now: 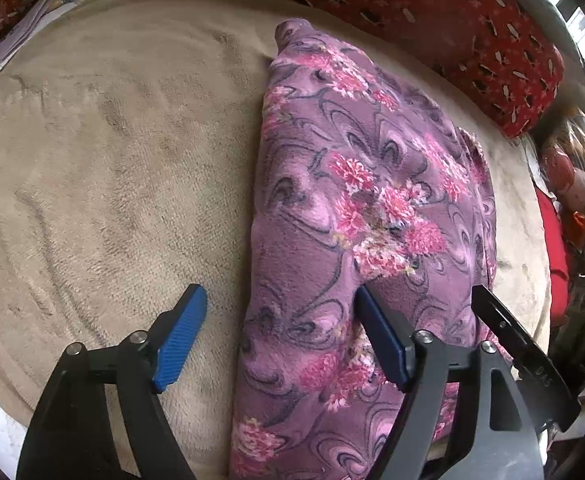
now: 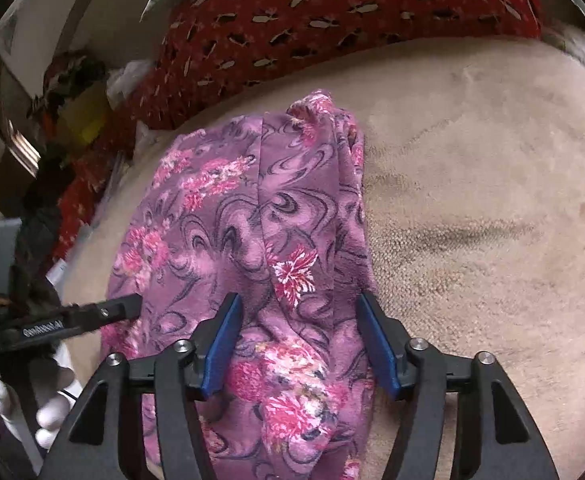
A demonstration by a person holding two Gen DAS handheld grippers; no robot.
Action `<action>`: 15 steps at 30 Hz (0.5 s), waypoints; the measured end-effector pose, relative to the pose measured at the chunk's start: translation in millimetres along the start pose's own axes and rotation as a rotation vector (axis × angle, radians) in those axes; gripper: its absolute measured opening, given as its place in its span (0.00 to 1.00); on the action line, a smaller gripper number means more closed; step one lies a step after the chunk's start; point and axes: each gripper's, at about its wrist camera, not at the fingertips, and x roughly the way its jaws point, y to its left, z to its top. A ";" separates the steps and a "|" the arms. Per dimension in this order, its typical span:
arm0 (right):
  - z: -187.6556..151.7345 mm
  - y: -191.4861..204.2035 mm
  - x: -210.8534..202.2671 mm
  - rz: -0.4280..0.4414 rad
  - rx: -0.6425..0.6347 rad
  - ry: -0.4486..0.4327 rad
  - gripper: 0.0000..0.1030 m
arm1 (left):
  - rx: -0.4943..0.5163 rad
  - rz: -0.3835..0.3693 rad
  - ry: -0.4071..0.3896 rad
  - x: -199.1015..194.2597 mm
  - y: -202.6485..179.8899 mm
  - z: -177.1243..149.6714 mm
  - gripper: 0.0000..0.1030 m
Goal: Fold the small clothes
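Observation:
A purple fleece garment with pink flowers (image 1: pixel 352 208) lies folded in a long strip on a beige plush blanket (image 1: pixel 104 152). It also shows in the right wrist view (image 2: pixel 252 216). My left gripper (image 1: pixel 280 300) is open at the garment's near left edge, one blue pad on the blanket, the other on the cloth. My right gripper (image 2: pixel 298 304) is open and straddles the garment's near right part. The other gripper's black finger (image 2: pixel 104 312) shows at the garment's left edge.
A red patterned cushion (image 1: pixel 432 12) lies along the far edge of the blanket, also in the right wrist view (image 2: pixel 312 12). Papers (image 1: pixel 32 12) sit at the far left. Clutter and boxes (image 2: pixel 72 120) stand beside the bed.

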 end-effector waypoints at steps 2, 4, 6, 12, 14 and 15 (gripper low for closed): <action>0.1 -0.4 1.2 0.023 0.016 -0.005 0.69 | 0.001 -0.004 0.000 -0.8 0.9 -0.7 0.76; 0.9 0.2 2.6 0.029 0.028 -0.012 0.72 | -0.002 -0.010 0.002 -0.3 2.4 -0.4 0.77; 1.9 0.3 4.4 0.050 0.045 -0.017 0.77 | -0.003 -0.016 0.003 1.0 2.9 0.3 0.77; 13.7 4.3 6.6 0.066 0.054 0.062 0.84 | -0.043 -0.107 0.030 -4.1 21.1 7.8 0.77; 31.4 6.0 4.2 0.031 0.058 0.089 0.81 | -0.075 -0.138 0.012 -10.0 32.2 19.4 0.77; 39.7 6.0 0.3 0.005 0.058 0.058 0.81 | -0.086 -0.145 0.001 -12.8 36.2 27.8 0.77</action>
